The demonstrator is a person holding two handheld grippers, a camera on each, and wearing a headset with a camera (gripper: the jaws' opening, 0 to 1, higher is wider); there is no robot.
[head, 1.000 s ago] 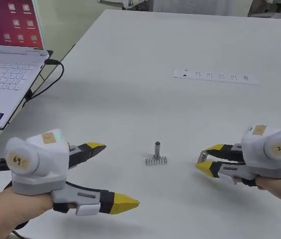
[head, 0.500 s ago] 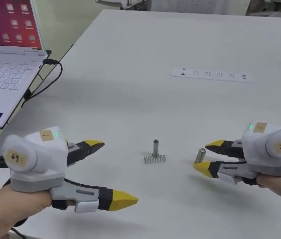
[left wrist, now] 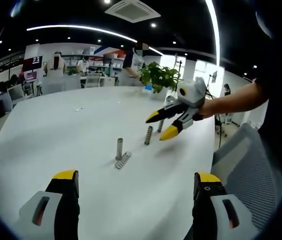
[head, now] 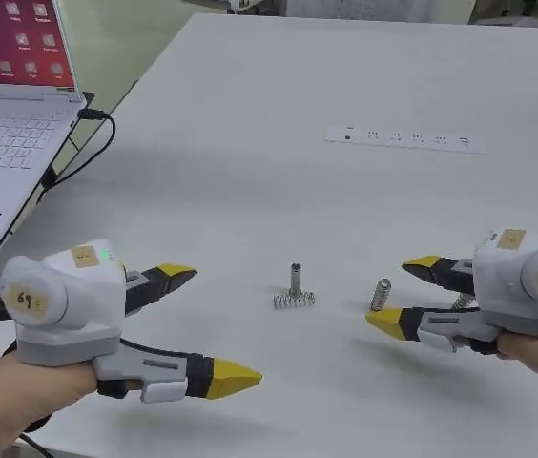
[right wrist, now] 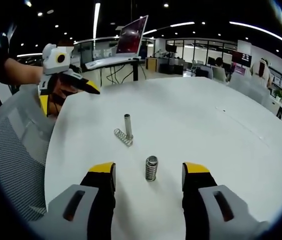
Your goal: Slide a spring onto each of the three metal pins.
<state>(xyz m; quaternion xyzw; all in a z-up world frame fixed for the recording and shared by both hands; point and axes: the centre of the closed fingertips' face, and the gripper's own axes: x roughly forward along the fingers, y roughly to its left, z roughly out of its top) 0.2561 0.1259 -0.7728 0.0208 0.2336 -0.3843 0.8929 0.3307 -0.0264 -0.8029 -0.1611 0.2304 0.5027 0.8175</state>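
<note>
White tabletop (head: 250,143), head view: I see a bare upright metal pin (head: 296,278), a loose wire coil spring (head: 294,300) lying just beside it at 6 o'clock — left gripper (head: 221,329) spread wide. Left gripper view: a spring-sleeved pin (left wrist: 148,135) stands at 1 o'clock of the bare one. Right gripper view: right gripper (right wrist: 150,167) with jaws apart, sleeved pin between, touching neither.
</note>
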